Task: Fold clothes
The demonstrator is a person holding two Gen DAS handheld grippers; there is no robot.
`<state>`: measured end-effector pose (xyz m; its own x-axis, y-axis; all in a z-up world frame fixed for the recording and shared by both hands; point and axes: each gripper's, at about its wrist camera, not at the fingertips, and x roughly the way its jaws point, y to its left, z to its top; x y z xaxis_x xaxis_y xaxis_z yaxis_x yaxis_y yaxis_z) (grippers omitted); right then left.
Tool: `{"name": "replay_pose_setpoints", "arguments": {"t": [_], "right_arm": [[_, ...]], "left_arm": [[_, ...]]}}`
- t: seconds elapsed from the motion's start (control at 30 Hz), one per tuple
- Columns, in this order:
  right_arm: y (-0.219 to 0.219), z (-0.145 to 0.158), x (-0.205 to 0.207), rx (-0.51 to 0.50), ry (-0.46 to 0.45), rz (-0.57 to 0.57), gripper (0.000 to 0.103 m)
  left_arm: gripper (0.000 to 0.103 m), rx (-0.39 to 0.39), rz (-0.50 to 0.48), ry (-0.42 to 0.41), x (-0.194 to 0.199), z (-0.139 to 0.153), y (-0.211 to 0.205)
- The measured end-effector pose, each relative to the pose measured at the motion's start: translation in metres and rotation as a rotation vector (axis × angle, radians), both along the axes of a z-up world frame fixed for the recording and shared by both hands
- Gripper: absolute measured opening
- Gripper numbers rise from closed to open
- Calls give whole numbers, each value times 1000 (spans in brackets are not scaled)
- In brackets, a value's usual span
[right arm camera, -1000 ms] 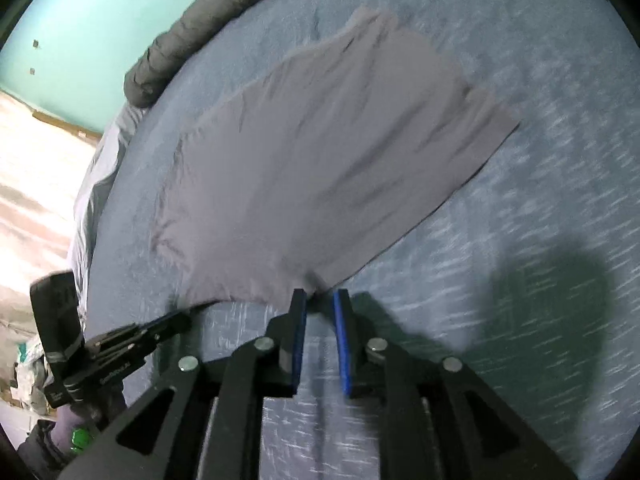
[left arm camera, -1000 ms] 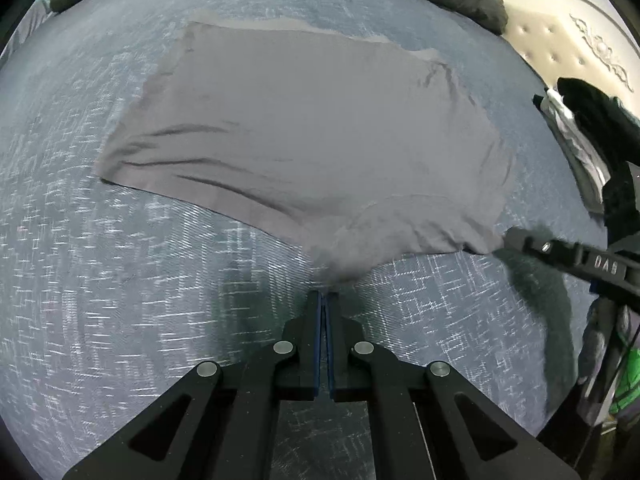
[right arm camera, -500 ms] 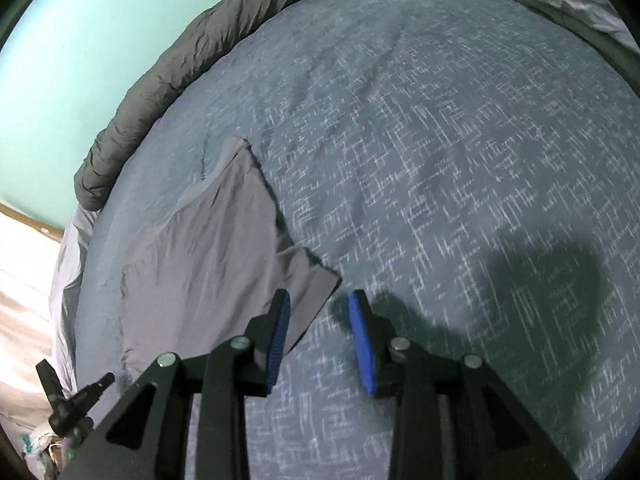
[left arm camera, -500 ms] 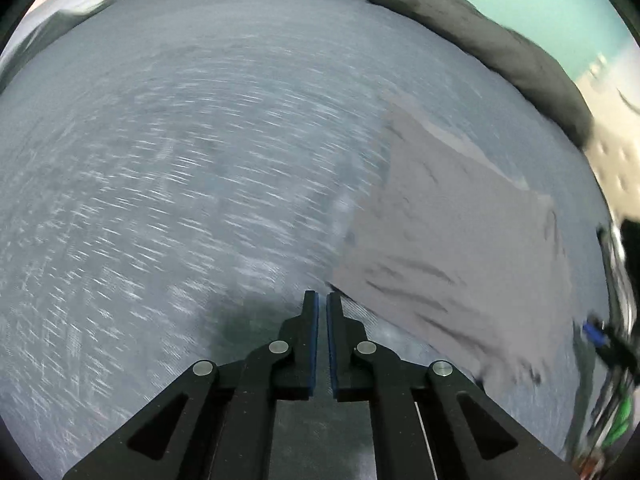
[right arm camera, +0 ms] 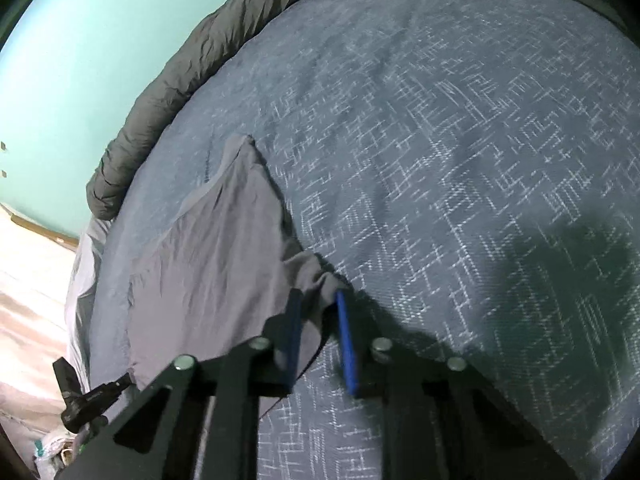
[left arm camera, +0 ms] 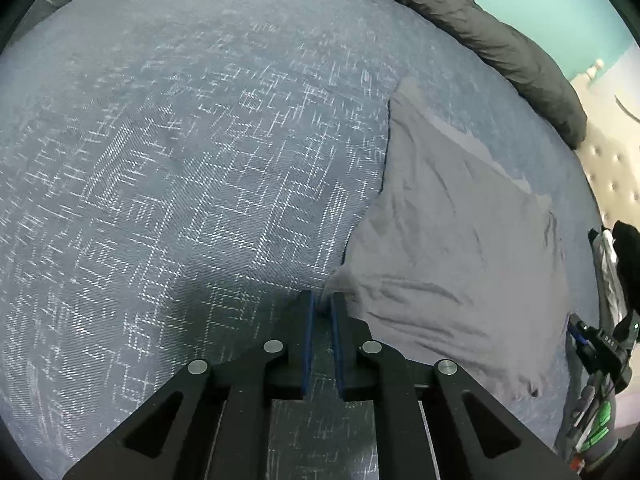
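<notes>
Small white lettering on the other gripper's black body at the right edge of the left wrist view, too small to read with confidence. Left gripper [left arm camera: 320, 300] with blue pads nearly together, only a narrow slit between them, tips right at the near-left corner of the grey garment [left arm camera: 452, 248]; cannot tell whether any cloth is caught in that slit. Right gripper [right arm camera: 318, 300] spread to a moderate gap, a bunched corner of the same grey garment [right arm camera: 208, 256] lying between the blue pads and draped over the inner one, not yet pinched. Garment spread flat and wrinkled on the blue patterned bedspread [left arm camera: 180, 184], doubled over with a lower layer peeking out along its far edge. Dark grey quilted duvet [left arm camera: 492, 36] rolled along the far side of the bed, against a turquoise wall [right arm camera: 100, 40]. Cream tufted headboard [left arm camera: 612, 152] at the right of the left wrist view, with a heap of dark and light clothes [left arm camera: 616, 256] beside it.
</notes>
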<state>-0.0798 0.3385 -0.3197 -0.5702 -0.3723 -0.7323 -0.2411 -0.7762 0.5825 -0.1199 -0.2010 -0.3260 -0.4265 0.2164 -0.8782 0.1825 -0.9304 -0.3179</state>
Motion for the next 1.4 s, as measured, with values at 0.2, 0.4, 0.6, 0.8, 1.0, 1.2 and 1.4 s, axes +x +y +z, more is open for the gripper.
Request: {"name": "replay_pose_setpoints", "arguments": {"t": [0.2,0.4,0.6,0.8,1.0,1.2,1.4], "right_arm": [[23,0,18,-29,24,-84,0],[30,3,27,10,35,-94,3],[23,6,19,23,26,-101,48],[12,-6,13,20,-5,-78,8],[24,-5,33,-22,32,-98,1],[41,4,56,-16,44,-135,1],[41,1,63,-6,6,-150,1]], "left_arm": [[2,-9,-19,12,-1,2,2],[2,-8,-19,13,18,20,-5],[2,-11,-19,13,10,10,-5],[2,-9,-23,11,7,5,-1],[2,-12,-28,10,9,9,-4],[2,-16,-27,10,17,14,-5],[2,-19,-26,6,18,16,-3]]}}
